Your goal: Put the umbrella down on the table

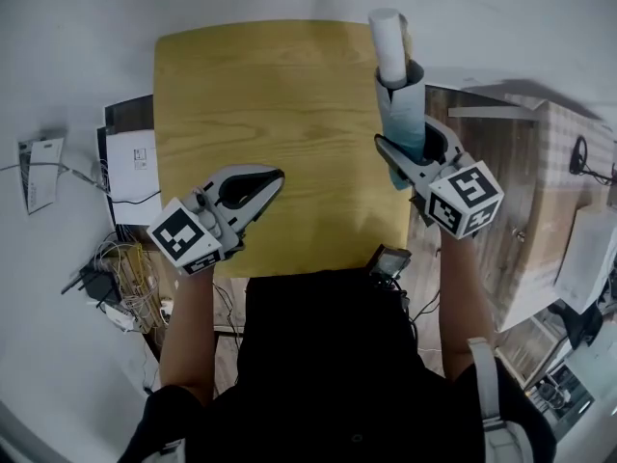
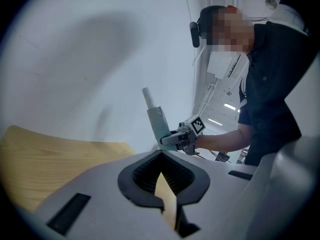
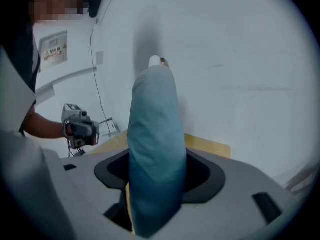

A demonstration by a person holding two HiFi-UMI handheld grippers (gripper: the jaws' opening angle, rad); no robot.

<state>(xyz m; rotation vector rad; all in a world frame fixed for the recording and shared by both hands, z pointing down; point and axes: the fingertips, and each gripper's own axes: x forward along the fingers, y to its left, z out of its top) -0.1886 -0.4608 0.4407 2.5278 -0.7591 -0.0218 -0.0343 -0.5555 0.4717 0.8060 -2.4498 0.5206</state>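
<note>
Teal umbrella [image 1: 405,114] with white end [image 1: 388,41], yellow wood-grain table [image 1: 280,114], black-and-white square-patterned marker cubes [image 1: 185,237]

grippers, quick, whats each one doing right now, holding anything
left gripper: shut, jaws together, nothing between them
right gripper: shut on the folded blue umbrella

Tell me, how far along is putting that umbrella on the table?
Done: the folded umbrella is up off the table. In hand: the right gripper clamps it upright near the table's right edge. Left to do: lower it, lay it on the wood and let go. The left gripper is shut and empty.
</note>
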